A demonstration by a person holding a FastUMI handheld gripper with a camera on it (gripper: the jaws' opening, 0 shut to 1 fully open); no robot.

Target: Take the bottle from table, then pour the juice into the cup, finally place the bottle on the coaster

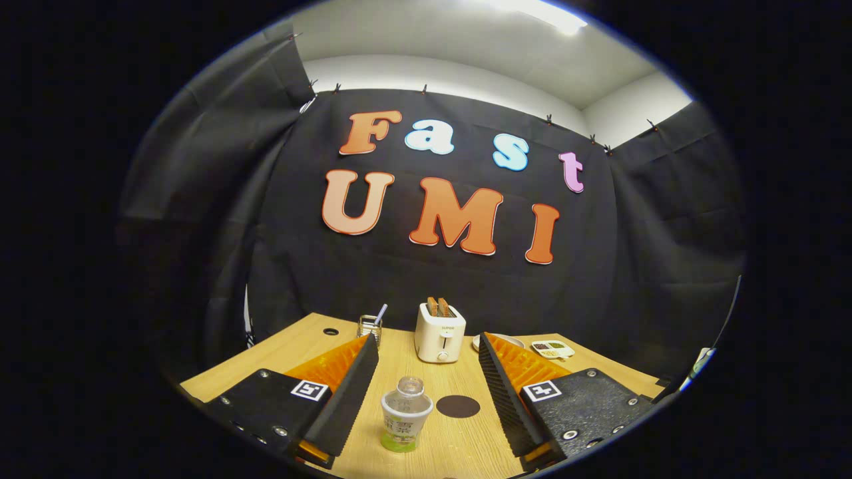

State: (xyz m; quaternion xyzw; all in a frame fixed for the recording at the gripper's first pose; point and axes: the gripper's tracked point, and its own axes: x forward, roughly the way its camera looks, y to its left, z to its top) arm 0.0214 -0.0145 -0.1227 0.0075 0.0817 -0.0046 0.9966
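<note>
My gripper [426, 362] hangs over the wooden table [459, 446] with its two fingers spread wide apart, gripping nothing. The left finger [346, 392] and right finger [502, 392] frame the lower middle of the frame, and the bottle [406, 414] stands upright between them, nearer the left one but touching neither; its cap is off. Just to its right, also between the fingers, lies the dark round coaster [458, 406]. Beyond the fingertips, at the centre of the frame, a white toaster [439, 332] holds two slices. Left of it stands a glass cup [369, 327] with a straw; to its right are a plate [496, 341] and a small white tray [552, 348].
</note>
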